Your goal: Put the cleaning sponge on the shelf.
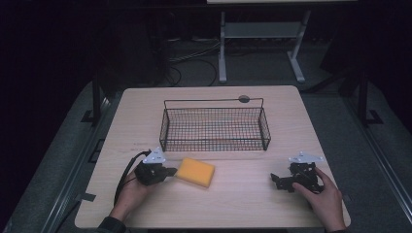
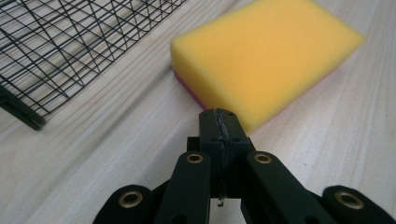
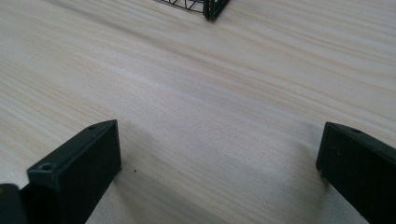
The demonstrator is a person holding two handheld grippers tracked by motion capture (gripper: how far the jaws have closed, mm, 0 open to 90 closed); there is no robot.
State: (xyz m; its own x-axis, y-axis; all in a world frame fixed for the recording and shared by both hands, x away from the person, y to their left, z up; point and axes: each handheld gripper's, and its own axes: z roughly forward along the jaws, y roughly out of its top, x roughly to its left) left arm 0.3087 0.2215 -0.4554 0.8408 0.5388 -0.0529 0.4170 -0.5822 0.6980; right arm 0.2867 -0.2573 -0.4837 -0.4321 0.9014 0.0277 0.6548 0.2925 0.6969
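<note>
Sponge (image 1: 195, 172) is lying flat on the table (image 1: 243, 204), just in front of the wire basket (image 1: 215, 127). It is looking light, soft and squashy, so pinching across its short sides should be working best. Left gripper (image 2: 219, 122) is pressed together, empty, nosing its near corner; right gripper (image 3: 219, 154) is resting spread wide.

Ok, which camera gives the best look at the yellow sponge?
The left gripper view: the sponge lies close and sharp, with its pink underside showing, just past the shut left gripper. The high view shows it small, in front of the wire basket.
</note>
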